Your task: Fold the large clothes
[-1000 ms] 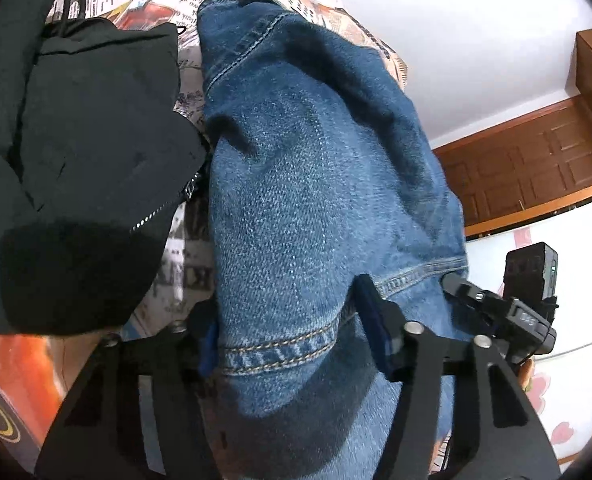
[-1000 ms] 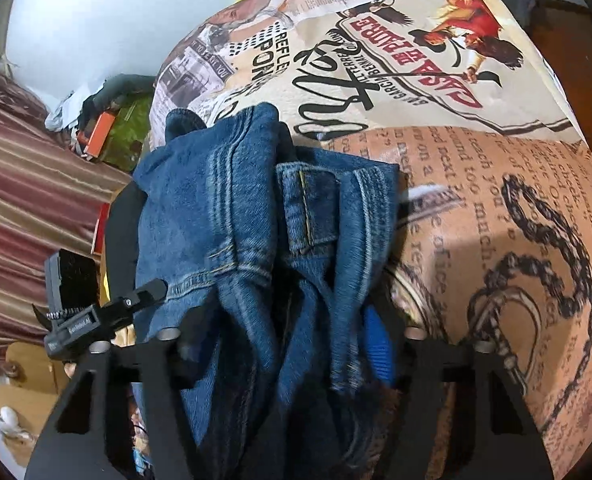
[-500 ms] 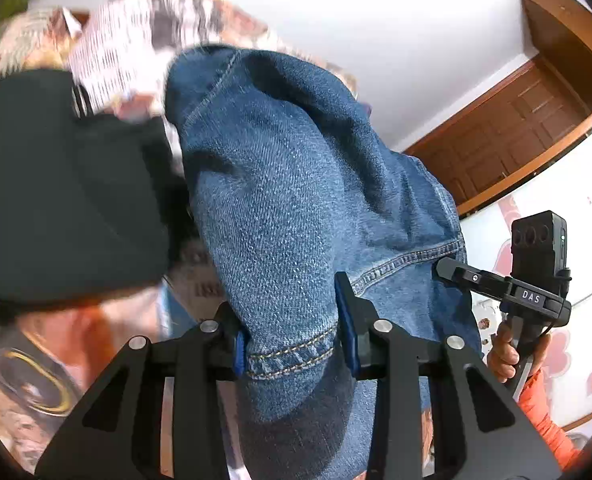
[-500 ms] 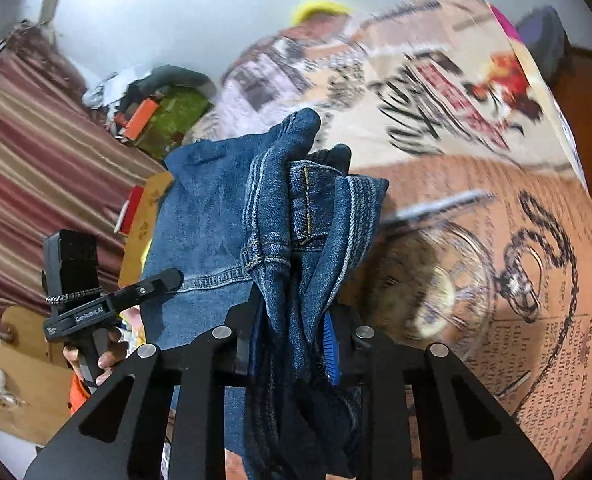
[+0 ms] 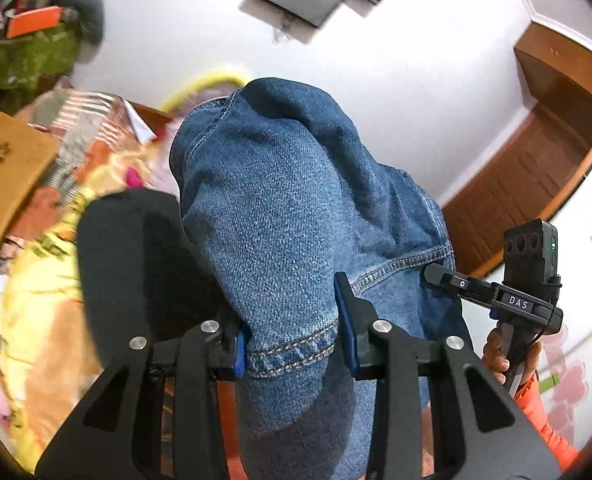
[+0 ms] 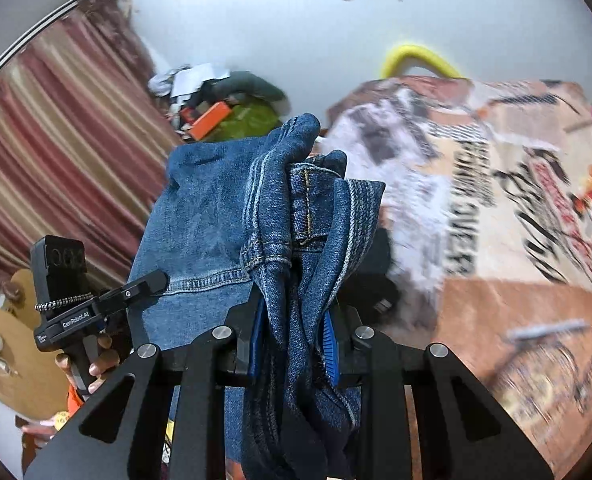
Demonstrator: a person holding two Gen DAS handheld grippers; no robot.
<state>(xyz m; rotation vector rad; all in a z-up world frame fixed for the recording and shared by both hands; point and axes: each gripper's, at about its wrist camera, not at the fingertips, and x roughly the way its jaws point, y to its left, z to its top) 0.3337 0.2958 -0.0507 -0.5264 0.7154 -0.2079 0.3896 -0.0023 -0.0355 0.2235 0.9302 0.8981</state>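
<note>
Here both tools have a hold on the jeans (image 5: 288, 216) and the garment hangs between them above the bed, so the step in hand looks like the lift that comes before a fold. In the left wrist view the left gripper (image 5: 292, 344) pinches a stitched hem between its blue pads, with the denim rising toward twelve o'clock and filling the middle of the picture; a black garment (image 5: 136, 264) lies at about nine o'clock, just beside the jeans. At three o'clock the other tool shows, held by a hand in an orange sleeve. In the right wrist view the right gripper (image 6: 294, 340) is pressed together on a thick bunch of layered denim, seemingly the waistband end, since a belt loop (image 6: 307, 204) shows at twelve o'clock above the pads. The printed bedspread (image 6: 496, 208) spreads from one to four o'clock, blurred, and a striped curtain (image 6: 56, 120) fills ten o'clock. I judge the fold barely begun: the jeans are bunched, not flat. The next move probably calls for drawing the two ends apart until the cloth hangs straight, then laying one end over the other on a bare part of the bedspread, clear of the black garment.
</note>
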